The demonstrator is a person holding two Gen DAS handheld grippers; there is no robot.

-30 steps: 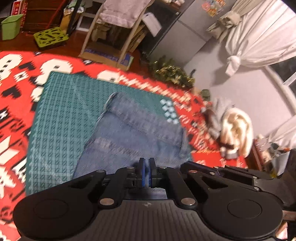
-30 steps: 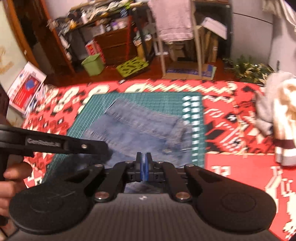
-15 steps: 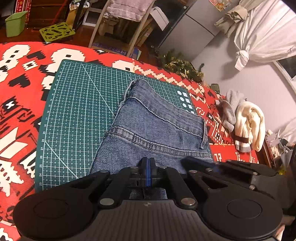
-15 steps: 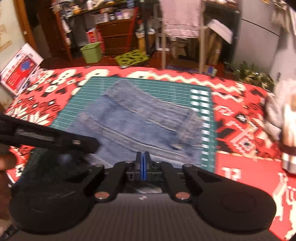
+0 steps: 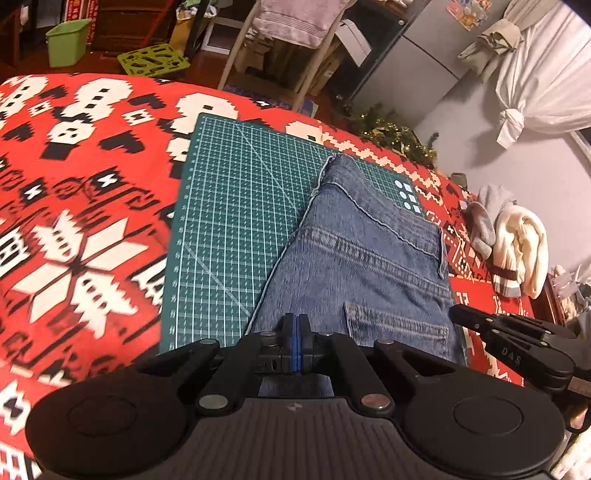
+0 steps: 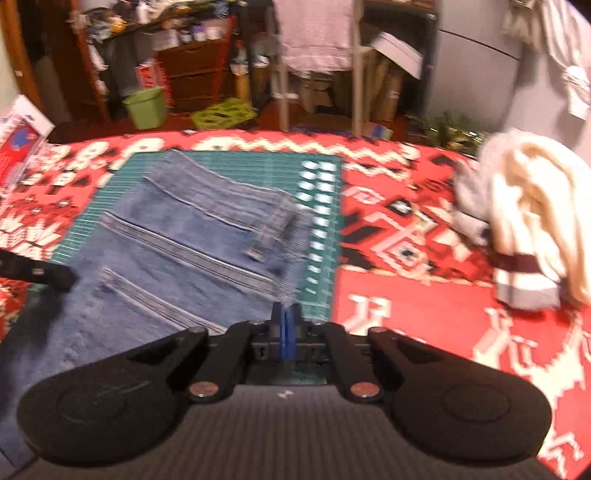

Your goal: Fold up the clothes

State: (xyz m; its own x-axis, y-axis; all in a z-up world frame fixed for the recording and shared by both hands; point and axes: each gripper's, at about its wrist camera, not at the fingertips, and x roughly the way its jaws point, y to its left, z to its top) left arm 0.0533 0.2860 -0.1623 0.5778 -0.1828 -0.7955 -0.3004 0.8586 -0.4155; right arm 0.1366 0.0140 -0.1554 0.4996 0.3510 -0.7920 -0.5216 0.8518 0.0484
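Note:
Blue jeans (image 5: 369, 266) lie folded on a green cutting mat (image 5: 236, 221), back pocket and seams facing up. My left gripper (image 5: 296, 332) hovers over their near left part, blue pads pressed together with no cloth visible between them. In the right wrist view the jeans (image 6: 192, 251) cover the mat's (image 6: 321, 229) left side. My right gripper (image 6: 287, 325) is shut over the jeans' near right corner at the mat's edge, holding nothing that I can see. A dark arm of the other tool (image 5: 517, 343) reaches in from the right.
The mat rests on a red patterned blanket (image 5: 74, 221). A pile of cream and grey garments (image 6: 535, 214) sits to the right. Beyond the far edge are a chair draped with a towel (image 5: 299, 22), a green bin (image 5: 68, 40) and cluttered shelves.
Both views have pulled back and risen, so the jeans look further away. The left pads went from slightly apart to pressed together. The right gripper slid right towards the mat's edge.

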